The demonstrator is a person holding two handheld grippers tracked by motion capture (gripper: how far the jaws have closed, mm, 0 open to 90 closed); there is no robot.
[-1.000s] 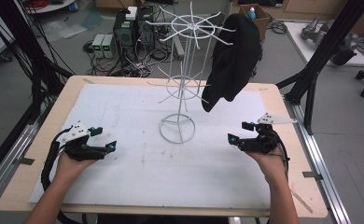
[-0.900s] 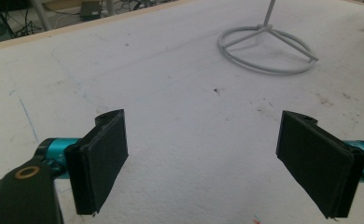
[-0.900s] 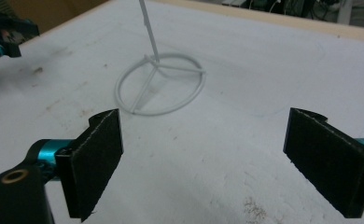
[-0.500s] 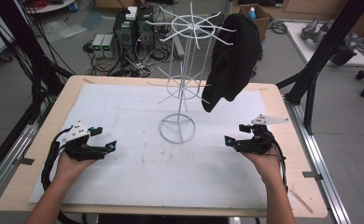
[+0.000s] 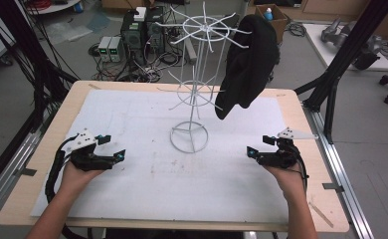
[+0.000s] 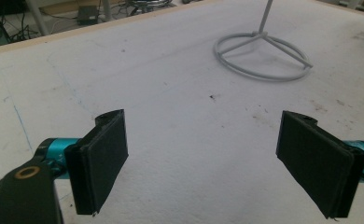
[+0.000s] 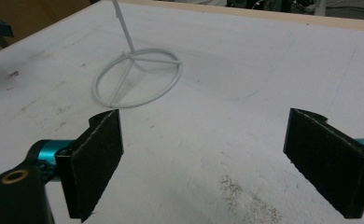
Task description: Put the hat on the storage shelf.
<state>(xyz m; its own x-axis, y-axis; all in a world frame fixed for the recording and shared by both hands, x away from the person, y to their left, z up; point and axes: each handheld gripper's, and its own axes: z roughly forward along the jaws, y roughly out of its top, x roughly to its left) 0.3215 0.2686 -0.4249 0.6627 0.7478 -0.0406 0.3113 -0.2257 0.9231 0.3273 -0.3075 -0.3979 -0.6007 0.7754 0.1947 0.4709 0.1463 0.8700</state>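
Left gripper (image 5: 113, 155): held low over the counter near its left edge, in the person's left hand (image 5: 75, 175), pointing toward the middle.
Left jaws: spread wide with nothing between them; the left gripper view (image 6: 203, 163) shows bare white sheet in the gap (whether they touch the sheet I cannot tell).
Wire stand (image 5: 189, 137): white, upright at the counter's middle, toward the far edge; its ring base sits on the sheet, well apart from both grippers.
Stand in the gripper views: the left gripper view has the ring base (image 6: 263, 56) at upper right, the right gripper view has it (image 7: 137, 77) at upper left; the high view alone takes in the spoked top and hooks.
Black garment (image 5: 245, 62): a dark knitted piece hanging from an upper hook on the stand's right side, clear of the counter.
Right gripper (image 5: 254, 153): near the counter's right edge, held in the right hand (image 5: 287, 177), aimed inward.
Right jaws: wide apart and empty; in the right gripper view (image 7: 203, 161) a dark speckled smudge lies on the sheet between them.
Counter (image 5: 301, 119): pale wood, covered by a white sheet (image 5: 132, 114) with faint marks and blue lines.
Room: grey floor, black frame posts, cabled electronics boxes (image 5: 132, 35) beyond the far edge.
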